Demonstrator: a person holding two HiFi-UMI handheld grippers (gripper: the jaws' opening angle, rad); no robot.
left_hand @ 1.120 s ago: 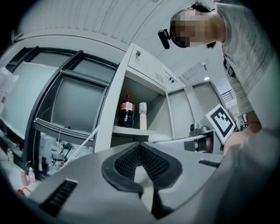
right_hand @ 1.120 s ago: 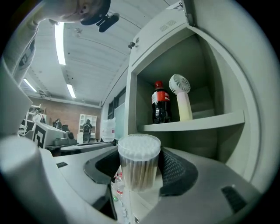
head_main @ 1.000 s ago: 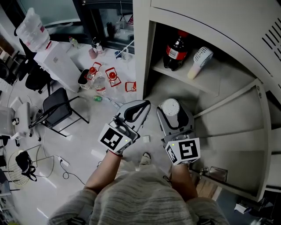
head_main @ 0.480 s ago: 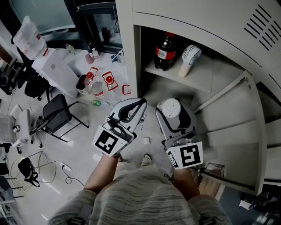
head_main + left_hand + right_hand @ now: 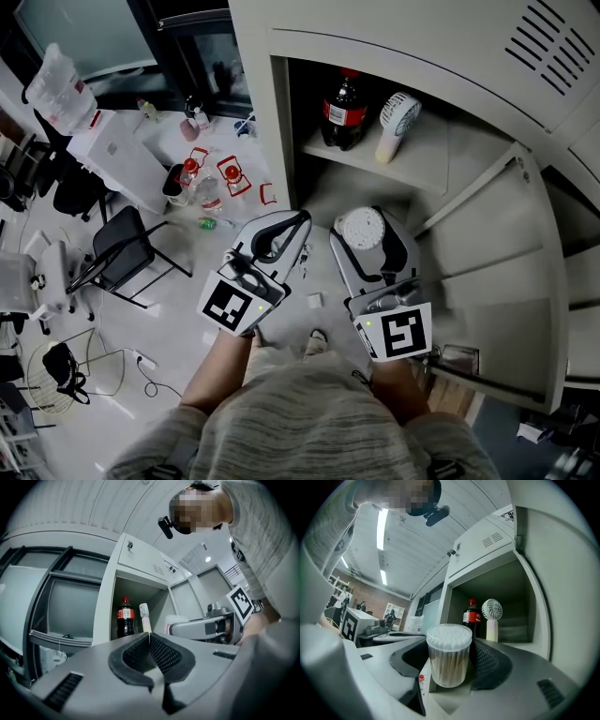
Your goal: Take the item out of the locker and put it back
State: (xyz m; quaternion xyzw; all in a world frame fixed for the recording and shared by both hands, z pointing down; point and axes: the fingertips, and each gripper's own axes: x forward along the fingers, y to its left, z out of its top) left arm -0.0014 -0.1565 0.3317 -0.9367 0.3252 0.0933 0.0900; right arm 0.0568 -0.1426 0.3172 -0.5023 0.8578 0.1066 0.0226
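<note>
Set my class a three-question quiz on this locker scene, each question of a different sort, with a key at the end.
1. True or false: the left gripper has its jaws together with nothing between them.
2. Multiple choice: what is the right gripper holding? A) a mug B) a clear jar of cotton swabs C) a spray can
3. Fill in the blank: in the head view, on the locker shelf, the handheld fan stands to the ___ of the cola bottle.

Key: 1 true; 2 B; 3 right.
</note>
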